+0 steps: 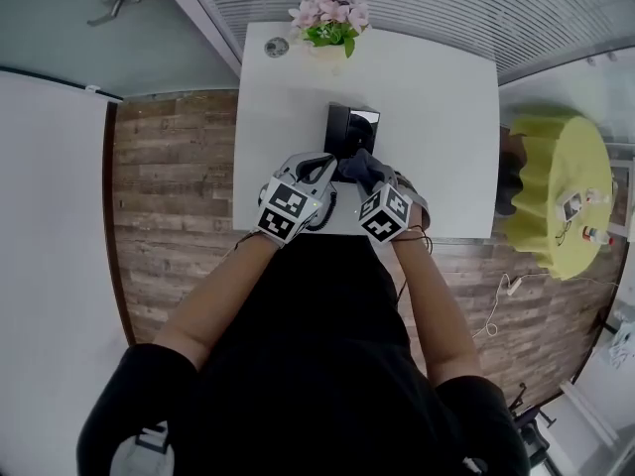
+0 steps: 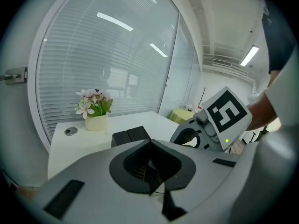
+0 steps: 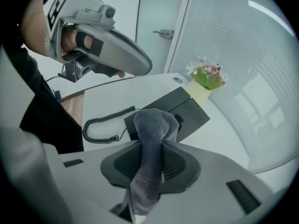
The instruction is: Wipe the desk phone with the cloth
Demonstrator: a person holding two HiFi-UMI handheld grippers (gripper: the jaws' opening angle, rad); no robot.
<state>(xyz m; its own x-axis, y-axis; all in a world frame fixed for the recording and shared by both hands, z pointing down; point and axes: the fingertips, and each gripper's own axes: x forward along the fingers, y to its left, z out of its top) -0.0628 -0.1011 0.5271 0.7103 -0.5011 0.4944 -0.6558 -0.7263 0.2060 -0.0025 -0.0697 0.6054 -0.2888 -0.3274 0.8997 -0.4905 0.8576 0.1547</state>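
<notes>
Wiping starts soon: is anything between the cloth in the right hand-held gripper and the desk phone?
Nothing visible does. The cloth faces the desk phone directly; the coiled cord lies off to one side.

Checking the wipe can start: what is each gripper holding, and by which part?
The right gripper pinches the grey cloth near its folded end, which pokes past the jaws. The left gripper holds nothing, jaws together.

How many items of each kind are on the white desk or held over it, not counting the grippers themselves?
Desk phone: 1
Cloth: 1
Pot of flowers: 1
Round cable grommet: 1
Total: 4
</notes>
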